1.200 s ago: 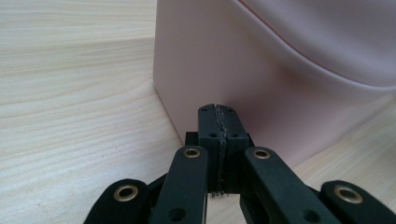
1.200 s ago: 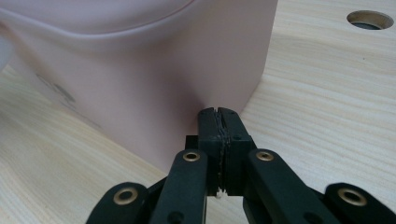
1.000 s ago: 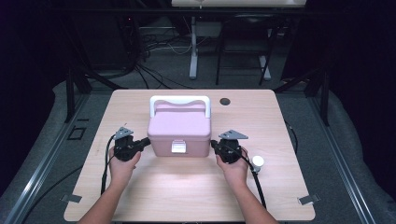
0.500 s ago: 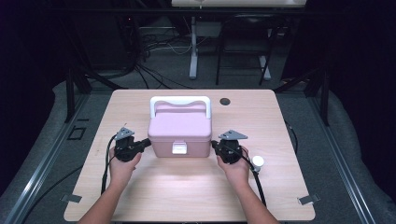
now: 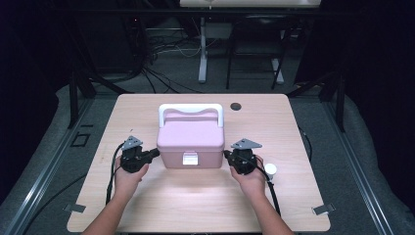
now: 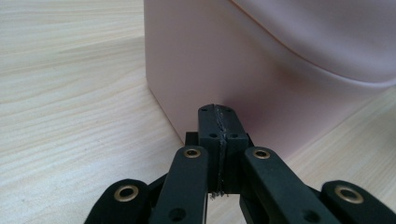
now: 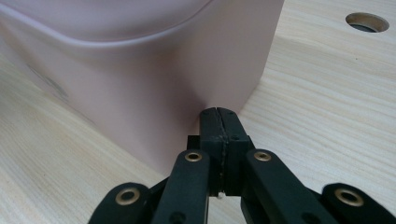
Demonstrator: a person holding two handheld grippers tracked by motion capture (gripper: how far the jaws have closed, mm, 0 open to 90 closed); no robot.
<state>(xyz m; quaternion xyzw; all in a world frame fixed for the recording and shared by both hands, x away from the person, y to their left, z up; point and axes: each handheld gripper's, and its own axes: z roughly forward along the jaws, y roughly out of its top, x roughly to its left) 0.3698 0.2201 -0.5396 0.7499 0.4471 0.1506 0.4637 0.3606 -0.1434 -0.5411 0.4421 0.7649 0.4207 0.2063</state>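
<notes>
High view: rigid, smooth pink box [image 5: 191, 142], probably light; left gripper [image 5: 155, 153] and right gripper [image 5: 227, 155], jaws closed and empty, flank its slippery sides; white handle [image 5: 191, 108] offers better hold.

Both forearms enter from 6 o'clock, angled slightly inward. Left hand [image 5: 128, 177] grips the left gripper [image 5: 155, 153], jaws pressed together, tips pointing toward 3 o'clock. Right hand [image 5: 253, 179] grips the right gripper [image 5: 226, 155], jaws likewise closed with nothing between, tips pointing toward 9 o'clock. Cables trail back alongside each wrist.
</notes>
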